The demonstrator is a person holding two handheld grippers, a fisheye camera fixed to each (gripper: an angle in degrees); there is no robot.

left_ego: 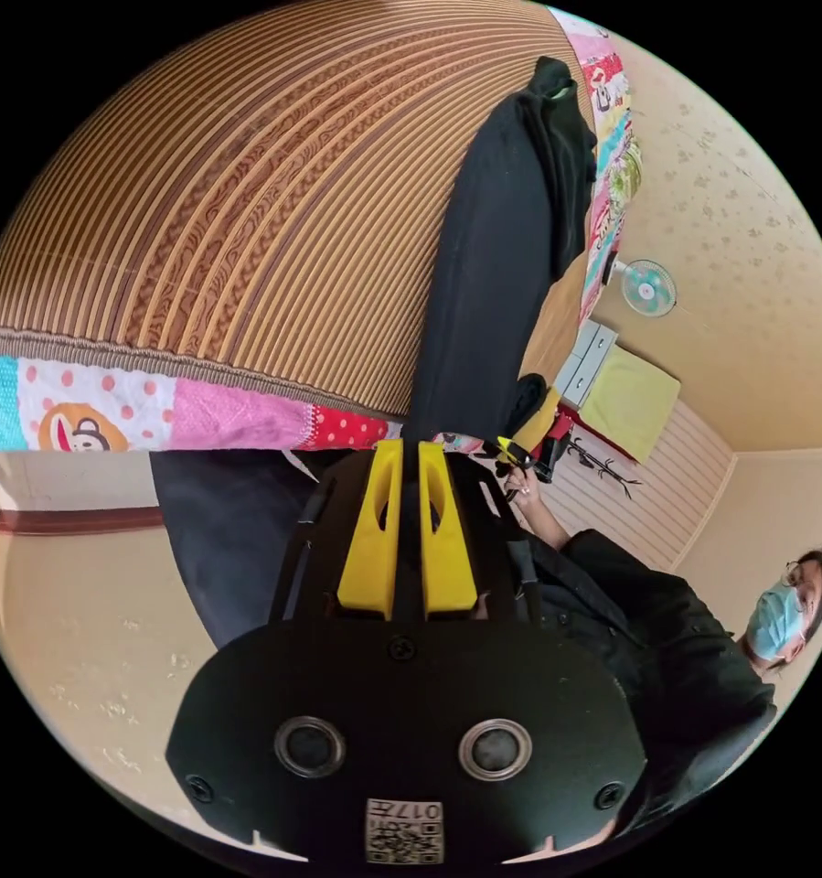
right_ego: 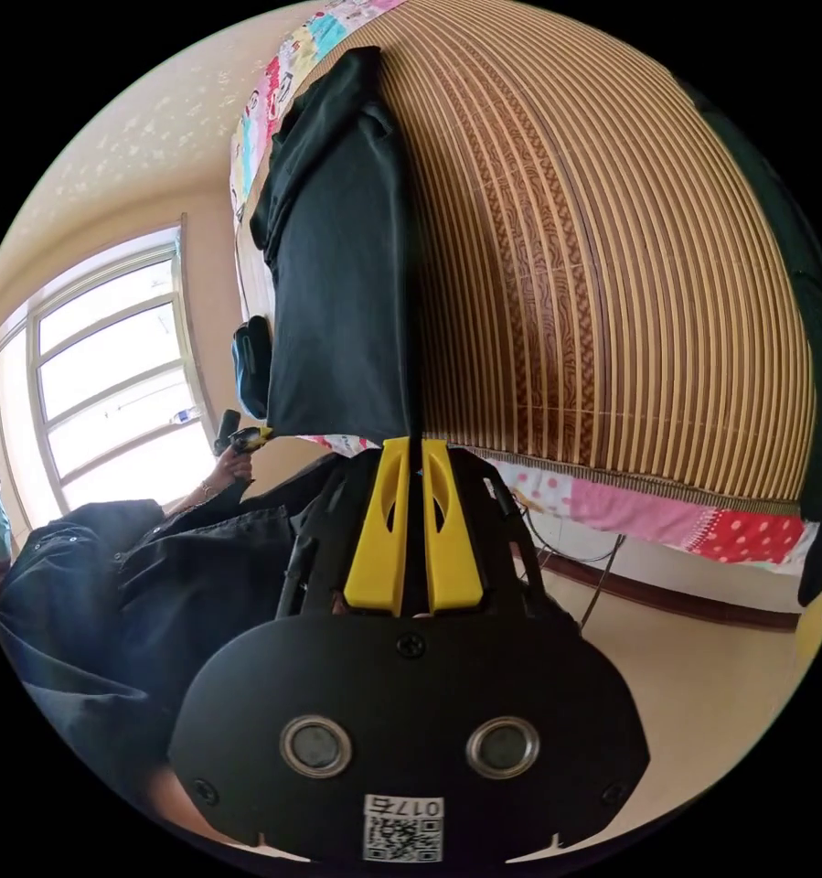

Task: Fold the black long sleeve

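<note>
Black cloth, the long-sleeved garment (left_ego: 484,274), lies stretched in a long band over the ribbed brown-and-tan bamboo mat (left_ego: 246,210) that covers the bed, its far end bunched near the mat's far edge and its near end drawn over the bed's edge, where a patchwork sheet of pink, red and turquoise squares (left_ego: 154,412) peeps out beneath the mat. The left gripper (left_ego: 409,457), with its yellow jaws brought close together, has a fold of the garment's near hem clenched between them. In the right gripper view the garment (right_ego: 337,274) reads as a flat dark panel, and the right gripper (right_ego: 413,453) likewise bites its near edge with both yellow jaws nearly closed on the cloth.

The person in a dark jacket (left_ego: 639,631) stands just beside the bed, both arms held out level towards the mat. One hand (left_ego: 523,483) is wrapped round a gripper handle at the garment's other near corner. A small turquoise fan (left_ego: 648,288) stands on the pale floor (left_ego: 740,274) well beyond.
</note>
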